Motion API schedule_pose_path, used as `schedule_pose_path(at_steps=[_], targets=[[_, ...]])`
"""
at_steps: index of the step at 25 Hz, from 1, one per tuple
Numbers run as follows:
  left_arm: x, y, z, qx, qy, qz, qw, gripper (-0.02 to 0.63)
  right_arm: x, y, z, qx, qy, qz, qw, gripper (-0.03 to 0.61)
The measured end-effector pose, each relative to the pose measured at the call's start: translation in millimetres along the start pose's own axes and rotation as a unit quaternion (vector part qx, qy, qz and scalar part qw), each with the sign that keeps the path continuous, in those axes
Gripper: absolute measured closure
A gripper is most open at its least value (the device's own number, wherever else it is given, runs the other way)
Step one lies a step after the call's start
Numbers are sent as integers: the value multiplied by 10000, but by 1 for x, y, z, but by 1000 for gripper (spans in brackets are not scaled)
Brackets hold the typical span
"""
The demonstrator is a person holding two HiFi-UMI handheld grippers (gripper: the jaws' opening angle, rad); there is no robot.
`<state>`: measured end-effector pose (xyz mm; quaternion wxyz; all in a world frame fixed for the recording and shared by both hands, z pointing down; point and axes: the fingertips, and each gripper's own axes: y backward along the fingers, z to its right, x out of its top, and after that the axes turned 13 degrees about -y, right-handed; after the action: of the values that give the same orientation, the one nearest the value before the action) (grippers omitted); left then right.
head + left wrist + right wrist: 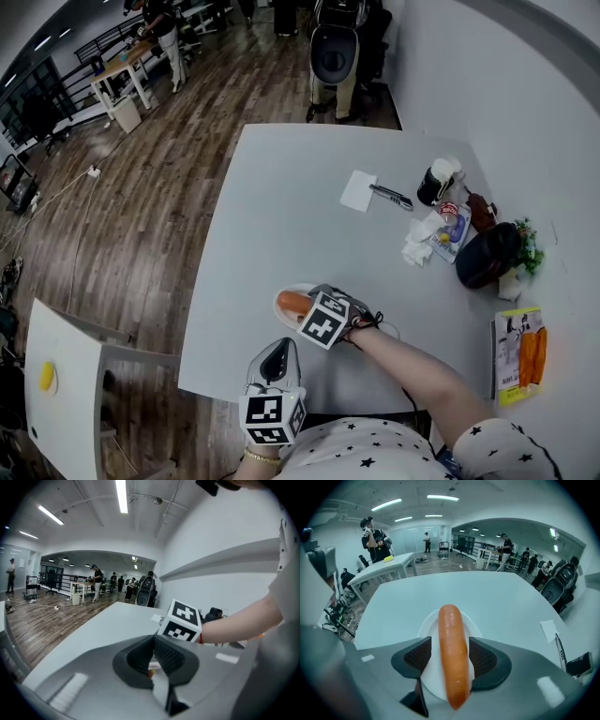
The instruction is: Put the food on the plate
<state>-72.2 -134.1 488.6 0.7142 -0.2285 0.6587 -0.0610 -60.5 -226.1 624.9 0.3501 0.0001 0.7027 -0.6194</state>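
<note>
I'm leaning over a pale grey table (281, 216). A white plate (427, 623) is sitting near my edge. Farther off, a paper square (358, 190) is lying beside a dark pen-like tool (391, 196). A cup (436, 182), crumpled tissues (417, 246), a black cap (487, 253) and a packet (518, 354) are lining the right side.

No words or numbers can be read anywhere. The yellow pack (517, 354) on the table (281, 206), far right of the right tongs (305, 303), has print too small to read.
</note>
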Motion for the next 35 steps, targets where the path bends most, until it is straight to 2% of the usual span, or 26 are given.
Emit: schedule_pose_path(at_steps=[4,8,10,13,17,22,29,35], targets=[[3,-2,4,-45,-50,41,10000,606,7,26,-5,-13,-538,667,9963,346],[7,-2,10,-119,-143,66,9998,606,11,62,-12,31,-1183,1356,9837,362],[9,-1,14,-155,-191,84,9997,606,10,83,-14,-36,-1535,1724,9730,369],[11,0,18,-199,-243,123,9994,606,6,114,-14,-107,-2071,2209,9530,415],[13,3,25,-299,-298,161,9990,606,-3,147,-12,-251,-2489,2679,9304,474],[15,5,38,-427,-389,193,9981,606,-24,174,-14,-412,-2716,2928,9159,575],[16,7,45,-519,-454,229,9974,606,-47,187,-27,-399,-2892,3052,9064,578],[16,7,50,-586,-502,227,9968,606,-50,189,-32,-428,-2833,3093,9068,578]])
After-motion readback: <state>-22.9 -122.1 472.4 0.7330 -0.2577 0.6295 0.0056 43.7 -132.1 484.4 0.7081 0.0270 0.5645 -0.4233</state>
